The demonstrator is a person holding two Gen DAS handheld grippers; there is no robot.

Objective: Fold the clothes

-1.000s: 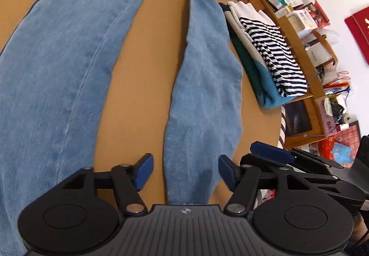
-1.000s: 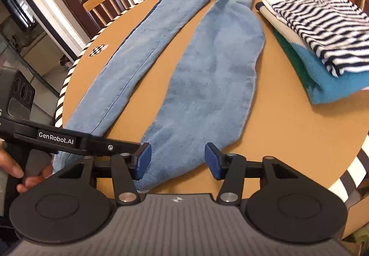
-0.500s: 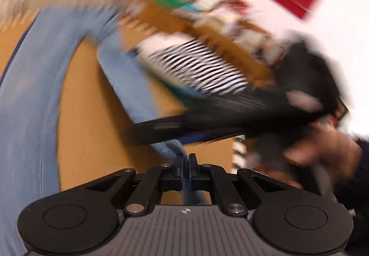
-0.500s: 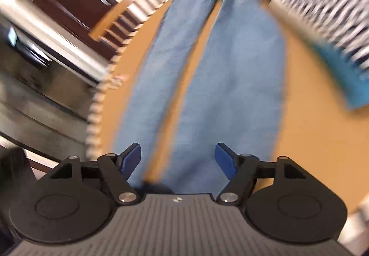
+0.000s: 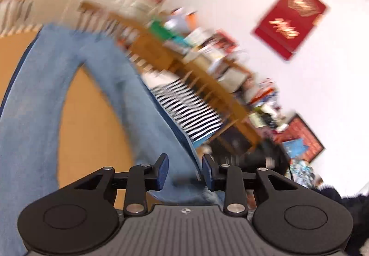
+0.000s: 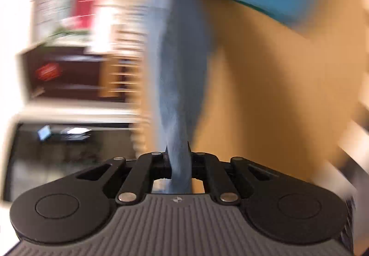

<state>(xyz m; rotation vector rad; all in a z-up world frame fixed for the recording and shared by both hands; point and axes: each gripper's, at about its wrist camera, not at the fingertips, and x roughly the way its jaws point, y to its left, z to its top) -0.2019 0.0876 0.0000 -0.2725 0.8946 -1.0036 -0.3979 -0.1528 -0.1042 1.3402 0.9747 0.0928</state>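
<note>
Jeans point(image 5: 41, 99), light blue denim, legs spread

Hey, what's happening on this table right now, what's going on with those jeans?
A person with a handheld gripper in each hand is folding a pair of blue jeans on a round brown table. The right gripper is closing, its jaws pinching a bunched end of one leg. The left gripper is opening, with denim between its jaws but no pad pressing on it. A folded stack topped by a striped shirt lies beside the jeans. Both views are motion-blurred.
</note>
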